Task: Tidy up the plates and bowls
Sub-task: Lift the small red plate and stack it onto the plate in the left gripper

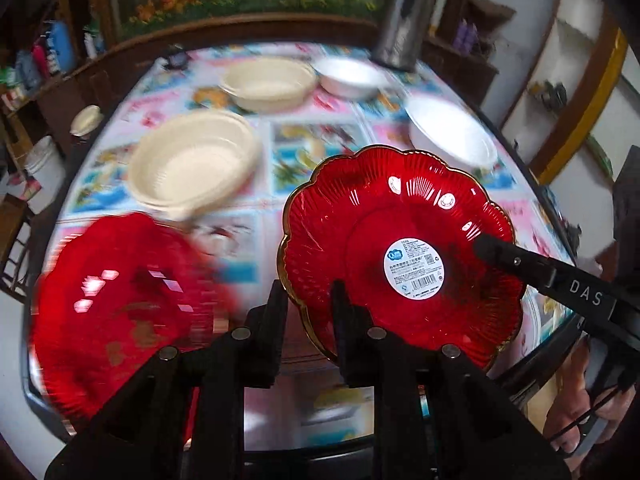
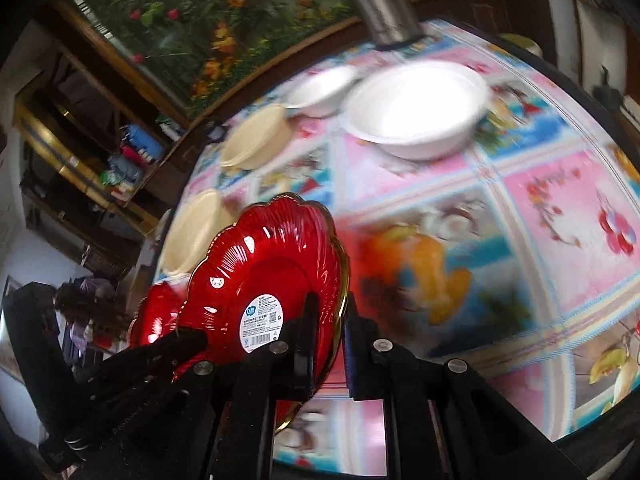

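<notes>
A red scalloped plate with a gold rim and a white barcode sticker hangs tilted above the table, sharp in both views. My left gripper is shut on its near rim. My right gripper is shut on the opposite rim, and in the left wrist view one of its fingers lies across the plate's face. In the right wrist view the left gripper reaches in from the lower left. A second red plate lies blurred on the table below. Two beige bowls and two white bowls stand further back.
The table wears a colourful picture cloth under glass. A steel flask stands at its far edge. A small beige bowl and a white bucket sit off the table at the left. A person's hand grips the right tool.
</notes>
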